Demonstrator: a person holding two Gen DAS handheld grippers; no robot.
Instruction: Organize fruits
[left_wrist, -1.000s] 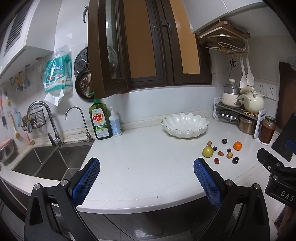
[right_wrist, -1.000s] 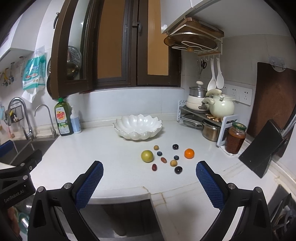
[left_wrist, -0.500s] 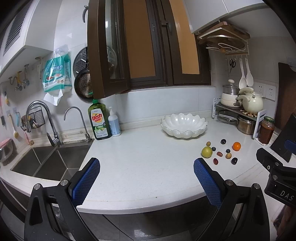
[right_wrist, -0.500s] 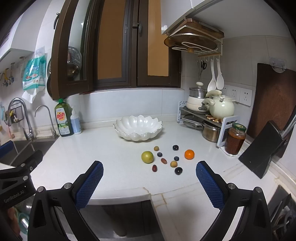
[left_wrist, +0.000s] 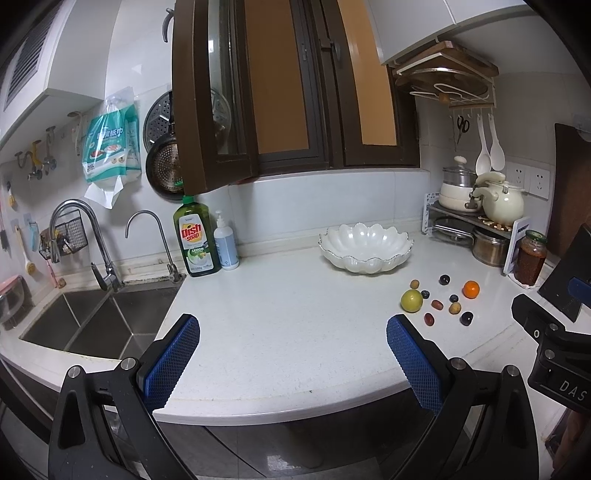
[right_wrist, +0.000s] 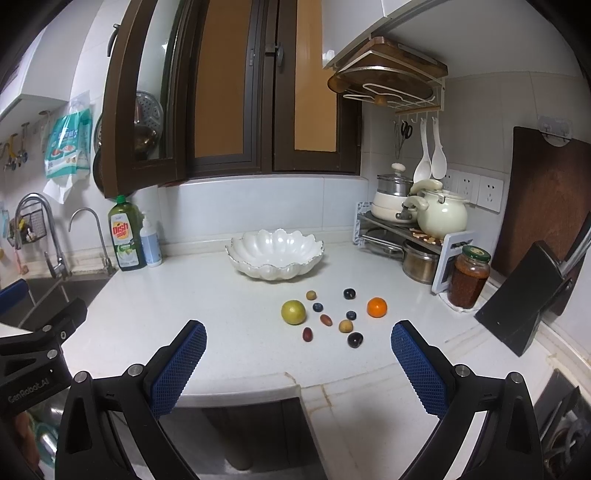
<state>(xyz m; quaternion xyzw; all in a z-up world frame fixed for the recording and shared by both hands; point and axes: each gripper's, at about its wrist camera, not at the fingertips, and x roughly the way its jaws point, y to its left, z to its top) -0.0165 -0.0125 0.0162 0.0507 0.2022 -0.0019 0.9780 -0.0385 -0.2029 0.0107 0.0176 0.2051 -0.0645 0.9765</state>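
Left wrist view: left gripper (left_wrist: 291, 354) held level over the near edge of the white counter (left_wrist: 280, 325), jaws spread wide, nothing between the blue pads (left_wrist: 170, 363). It points toward the back wall, roughly between the sink (left_wrist: 92, 317) and the fruit. Right wrist view: right gripper (right_wrist: 295, 363) also wide apart and empty, hovering off the counter's front edge, aimed straight at the fruit cluster.

Fruit lies loose on the counter, in front of the white scalloped bowl (right_wrist: 275, 253) (bowl looks empty). Green round fruit (right_wrist: 293, 312) at the left of the cluster, orange (right_wrist: 376, 307) at the right, well apart. Between them small pieces: blueberries (right_wrist: 317, 307), dark plums (right_wrist: 355, 339), tan and reddish small fruits (right_wrist: 345, 326), none touching each other.

Each gripper's body shows at the edge of the other's view, so they sit side by side. Dish soap bottle (left_wrist: 194, 238) stands by the tap; red jar (right_wrist: 469, 277) right of the fruit, near the pot rack.
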